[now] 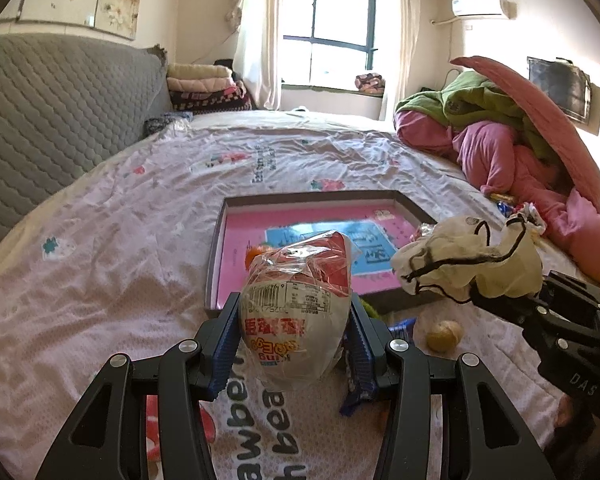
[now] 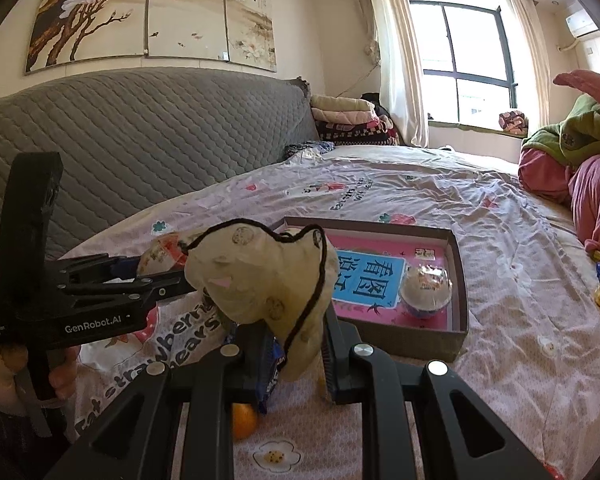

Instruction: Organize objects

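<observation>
Left gripper point(image 1: 294, 344) pinched a plastic-wrapped snack bowl point(image 1: 296, 312) between its blue pads, holding it above the bedsheet point(image 1: 120, 240) just short of the near edge of the shallow cardboard box point(image 1: 216, 248) with the pink-and-blue printed floor. A hand point(image 2: 4, 372) gripped that tool's handle at the left of the right wrist view. Right of the box's near corner, the right gripper point(image 2: 288, 344) was clamped on a cream drawstring pouch point(image 2: 260, 280) with a dark cord, lifted clear of the sheet. Inside the box, toward its right wall, sat a second wrapped bowl point(image 2: 426, 290). On the sheet near the box lay a walnut point(image 1: 444, 335), a blue wrapper point(image 1: 402, 326) and an orange point(image 2: 244, 420). Far right of the box, pink and green bedding point(image 1: 500, 136) was heaped.
</observation>
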Tool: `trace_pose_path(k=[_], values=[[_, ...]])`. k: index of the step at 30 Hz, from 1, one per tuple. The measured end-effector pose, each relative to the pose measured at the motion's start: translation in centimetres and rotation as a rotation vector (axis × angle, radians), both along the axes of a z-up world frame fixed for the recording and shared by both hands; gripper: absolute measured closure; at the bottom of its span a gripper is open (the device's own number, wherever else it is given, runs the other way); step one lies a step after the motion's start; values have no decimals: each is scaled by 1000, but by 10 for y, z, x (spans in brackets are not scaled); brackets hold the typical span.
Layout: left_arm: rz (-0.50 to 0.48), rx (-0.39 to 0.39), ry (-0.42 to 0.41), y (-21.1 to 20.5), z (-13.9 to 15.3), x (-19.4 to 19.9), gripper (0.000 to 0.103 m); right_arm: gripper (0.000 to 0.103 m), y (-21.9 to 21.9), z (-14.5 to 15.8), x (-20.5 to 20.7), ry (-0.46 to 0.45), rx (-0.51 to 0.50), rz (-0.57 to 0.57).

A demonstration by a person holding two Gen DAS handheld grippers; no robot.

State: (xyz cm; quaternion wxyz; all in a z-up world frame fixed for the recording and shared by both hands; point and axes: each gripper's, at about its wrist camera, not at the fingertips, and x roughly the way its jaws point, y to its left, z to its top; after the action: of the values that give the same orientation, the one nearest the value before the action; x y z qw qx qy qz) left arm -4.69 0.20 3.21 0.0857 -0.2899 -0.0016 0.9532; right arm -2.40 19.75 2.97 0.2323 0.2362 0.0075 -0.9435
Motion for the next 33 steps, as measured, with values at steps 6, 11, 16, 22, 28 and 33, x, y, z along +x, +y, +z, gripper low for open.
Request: trace_pose_path(k=[6,11,16,22,28,33], values=[[1,-6,4,1,1,-2,52,81,-3,2,-4,14,9,4],[8,-10,13,-1,4,-6,52,81,-2,5,-6,22,9,3],[14,-18,20,-3,6,-11,52,81,0,7,-8,28,5,-6],[7,-25,25,-2,8,-17,52,81,2,11,-11,35,-1,-17],[-3,-32,31,0,11,-26,52,81,0,13,-14,43,4,-14],[-2,-35,43,-1,17,-36,52,81,0,16,-18,49,4,-12]])
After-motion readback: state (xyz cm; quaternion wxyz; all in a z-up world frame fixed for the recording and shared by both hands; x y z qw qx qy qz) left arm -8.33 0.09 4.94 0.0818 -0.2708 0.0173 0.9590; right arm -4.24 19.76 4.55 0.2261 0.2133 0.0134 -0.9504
